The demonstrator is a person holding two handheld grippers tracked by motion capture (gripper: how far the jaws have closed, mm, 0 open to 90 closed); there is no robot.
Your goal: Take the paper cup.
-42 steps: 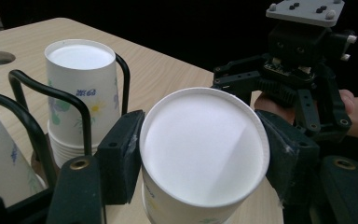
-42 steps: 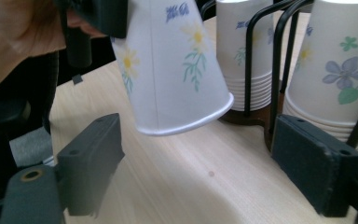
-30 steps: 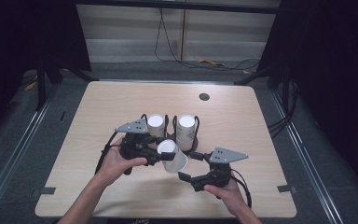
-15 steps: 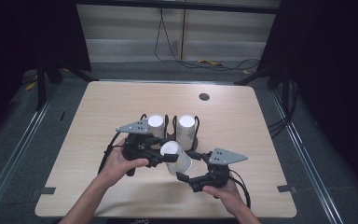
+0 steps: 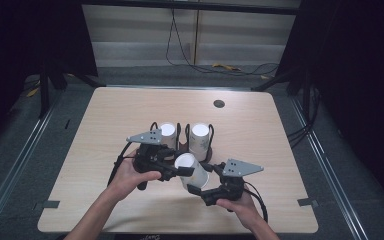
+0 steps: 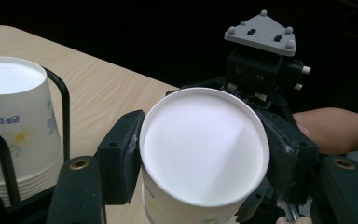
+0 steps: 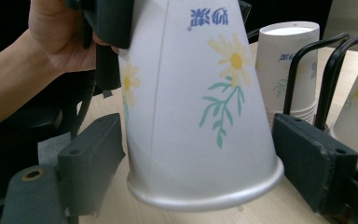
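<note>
Paper cup (image 5: 191, 169) — upside down, clamped by left gripper (image 5: 172, 172) — sits between right gripper's (image 5: 200, 190) just-narrowing, untouching jaws.

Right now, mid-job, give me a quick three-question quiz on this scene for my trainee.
1. True or false: the paper cup in the left gripper is held base up.
2. How many cup stacks stand in the wire holder? A one, B two, C three.
3. What sits between the jaws of the right gripper?

Key: 1 true. 2 B. 3 The rim end of the same paper cup. The jaws have just been closing, and the pads are not yet pressing on it.
</note>
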